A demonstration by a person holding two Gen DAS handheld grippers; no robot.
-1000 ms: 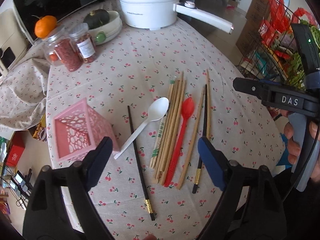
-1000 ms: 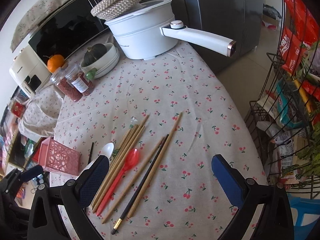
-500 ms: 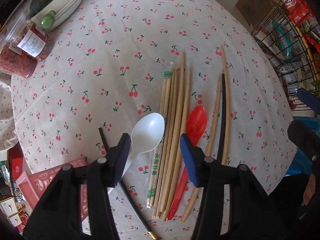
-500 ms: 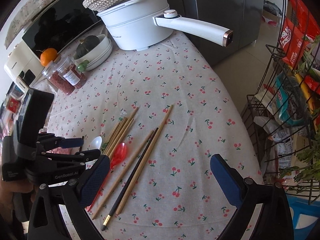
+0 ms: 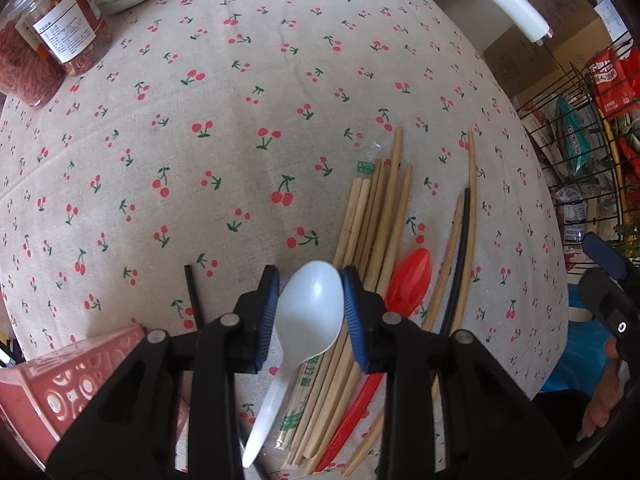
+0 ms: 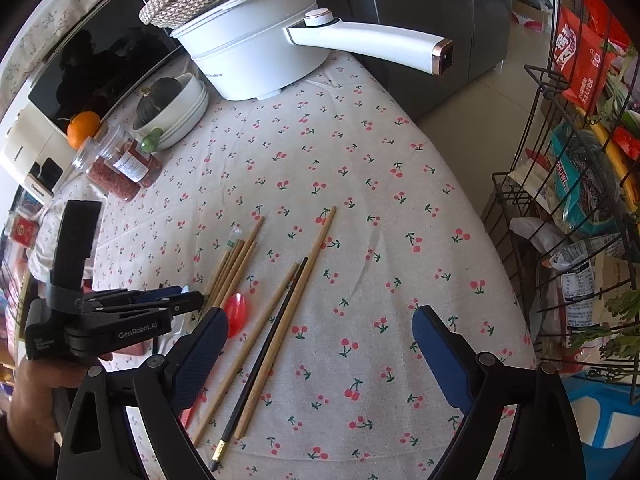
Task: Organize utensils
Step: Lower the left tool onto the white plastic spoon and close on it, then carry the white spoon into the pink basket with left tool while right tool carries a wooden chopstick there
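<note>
None of the utensils looks sorted yet, in my judgement. At far left the pink holder (image 5: 60, 392) stands on the bench (image 5: 240, 140), with nothing visible in it. Next, the left gripper (image 5: 309, 314) has its jaws closing around the white spoon (image 5: 308, 312), the right pad about touching the bowl. Beyond lie wooden chopsticks (image 5: 380, 224), the red spoon (image 5: 410, 282) and a black chopstick (image 5: 460, 256). The right gripper (image 6: 320, 346) hovers wide, narrowing slightly, holding nothing.

Left of your right tool (image 6: 320, 344), your left tool (image 6: 168, 300) reads "GenRobot.AI" on its black side; other labels stay illegible.
</note>
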